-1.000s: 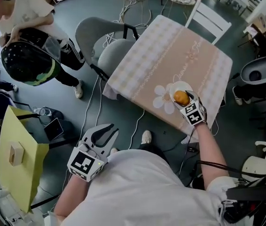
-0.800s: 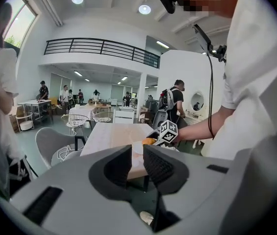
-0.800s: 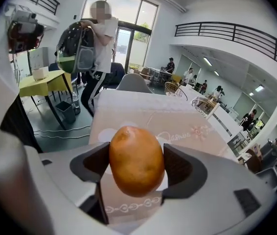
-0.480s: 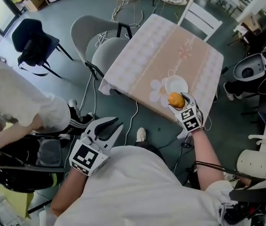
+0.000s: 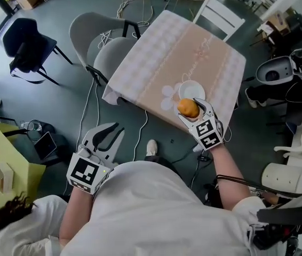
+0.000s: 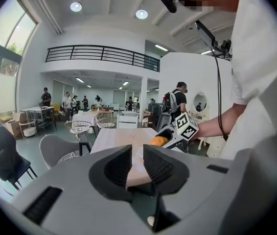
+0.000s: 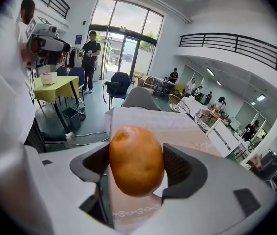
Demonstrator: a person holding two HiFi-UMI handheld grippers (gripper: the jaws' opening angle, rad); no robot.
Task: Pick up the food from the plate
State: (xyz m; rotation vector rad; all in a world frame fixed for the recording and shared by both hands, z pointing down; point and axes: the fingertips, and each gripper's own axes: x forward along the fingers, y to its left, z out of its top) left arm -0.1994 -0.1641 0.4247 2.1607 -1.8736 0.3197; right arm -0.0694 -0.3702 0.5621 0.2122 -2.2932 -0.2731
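Observation:
An orange-brown rounded piece of food (image 5: 188, 108) (image 7: 136, 160) is clamped between the jaws of my right gripper (image 5: 192, 110) (image 7: 136, 166). It hangs just in front of the table's near edge. The white plate (image 5: 192, 90) behind it on the pink-checked table (image 5: 177, 47) is bare. My left gripper (image 5: 110, 133) (image 6: 137, 164) hangs low at the left over the floor, well away from the table. Only a narrow gap shows between its pads and it holds nothing. The left gripper view also catches the food (image 6: 159, 141) in the right gripper (image 6: 168, 137).
Two grey chairs (image 5: 95, 36) stand at the table's left side and a white chair (image 5: 219, 12) at its far end. A black chair (image 5: 28, 47) and a yellow-green table (image 5: 1, 164) are on the left. Cables (image 5: 140, 127) trail on the floor, and a white seat (image 5: 287, 177) is at the right.
My right gripper has lifted the food off the plate and drawn it back past the table's near edge. The person at the left has moved out of sight.

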